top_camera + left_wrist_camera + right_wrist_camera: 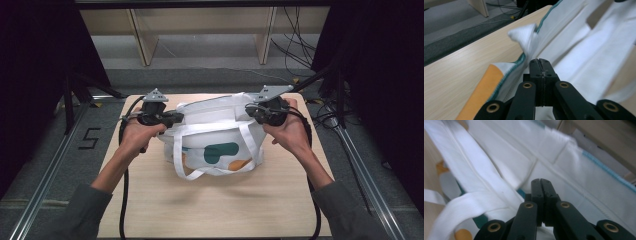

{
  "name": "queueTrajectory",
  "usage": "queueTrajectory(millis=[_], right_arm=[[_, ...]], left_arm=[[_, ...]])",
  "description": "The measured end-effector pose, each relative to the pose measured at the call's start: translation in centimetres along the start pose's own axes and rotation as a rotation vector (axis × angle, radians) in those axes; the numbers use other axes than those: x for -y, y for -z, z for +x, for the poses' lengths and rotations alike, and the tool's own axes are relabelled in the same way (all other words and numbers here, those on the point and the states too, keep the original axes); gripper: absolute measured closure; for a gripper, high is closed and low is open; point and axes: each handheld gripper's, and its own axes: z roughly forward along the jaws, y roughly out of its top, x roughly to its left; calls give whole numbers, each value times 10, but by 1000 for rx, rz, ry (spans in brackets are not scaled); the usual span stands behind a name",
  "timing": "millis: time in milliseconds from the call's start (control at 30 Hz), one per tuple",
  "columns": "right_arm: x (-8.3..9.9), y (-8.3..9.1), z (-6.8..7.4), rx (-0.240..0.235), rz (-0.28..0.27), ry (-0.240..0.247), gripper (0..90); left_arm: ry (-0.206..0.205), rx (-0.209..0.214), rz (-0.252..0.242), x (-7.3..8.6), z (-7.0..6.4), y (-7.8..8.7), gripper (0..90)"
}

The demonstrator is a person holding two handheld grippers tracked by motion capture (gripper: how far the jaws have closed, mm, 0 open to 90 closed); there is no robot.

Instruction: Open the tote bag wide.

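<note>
We see a white cloth bag sitting near the far middle of a light wooden table, with teal and orange shapes printed on its near side and a teal edge along its opening. Its white handle loops down over the near side onto the tabletop. The left gripper is at the bag's left end and the right gripper at its right end, each held in a hand (sleeves are grey-green). In the left gripper view the jaws are pressed together on the bag's cloth at its teal edge, with a bunched white corner standing up just beyond them. In the right gripper view the jaws are likewise pressed together, against white cloth; whether any fabric sits between them, we cannot tell.
</note>
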Motion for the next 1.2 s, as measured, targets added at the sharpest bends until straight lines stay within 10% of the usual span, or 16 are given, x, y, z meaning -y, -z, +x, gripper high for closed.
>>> queueTrajectory(millis=[367,500,867,1000,1200], right_arm=[[70,-68,6,-57,230,-56,900],[87,-82,14,-88,259,-67,900],[38,-77,5,-66,80,-93,892],[30,-96,10,-56,152,-62,900],[41,-96,21,-232,207,-74,900]], left_arm=[[120,-80,177,51,45,-72,895],[169,-61,144,66,50,-79,896],[102,-22,140,40,33,-71,879],[89,-15,158,34,28,-80,876],[106,1,158,33,30,-83,878]])
